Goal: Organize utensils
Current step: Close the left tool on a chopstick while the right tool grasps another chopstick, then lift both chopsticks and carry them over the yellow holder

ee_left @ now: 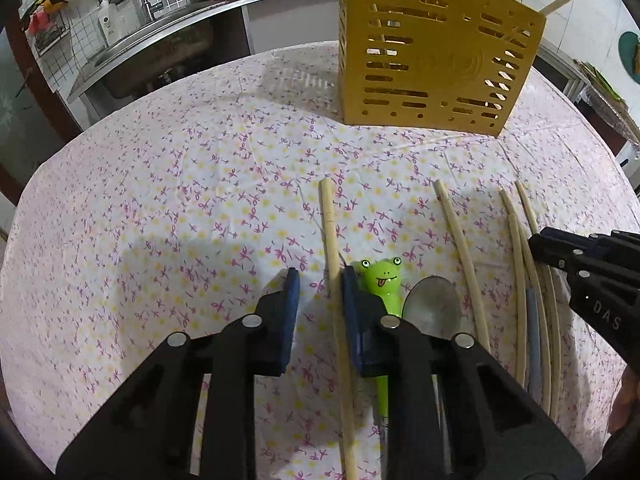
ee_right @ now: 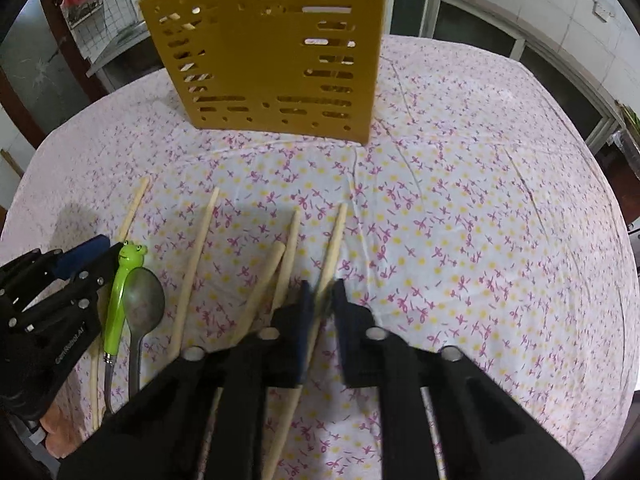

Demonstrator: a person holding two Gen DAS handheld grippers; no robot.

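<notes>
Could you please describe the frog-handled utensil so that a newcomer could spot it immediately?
Start at the yellow slotted holder on the floral tablecloth, then look nearer, among the pale chopsticks. The frog utensil lies beside a metal spoon; only it has a bright green cartoon face.

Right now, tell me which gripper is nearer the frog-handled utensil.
Left. The left gripper sits right beside the frog-handled utensil, one finger touching it; the right gripper is several chopsticks away.

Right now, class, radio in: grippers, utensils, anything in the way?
Left gripper open around a chopstick. Right gripper open over another chopstick. One chopstick already in the holder. Frog utensil beside left fingers.
</notes>
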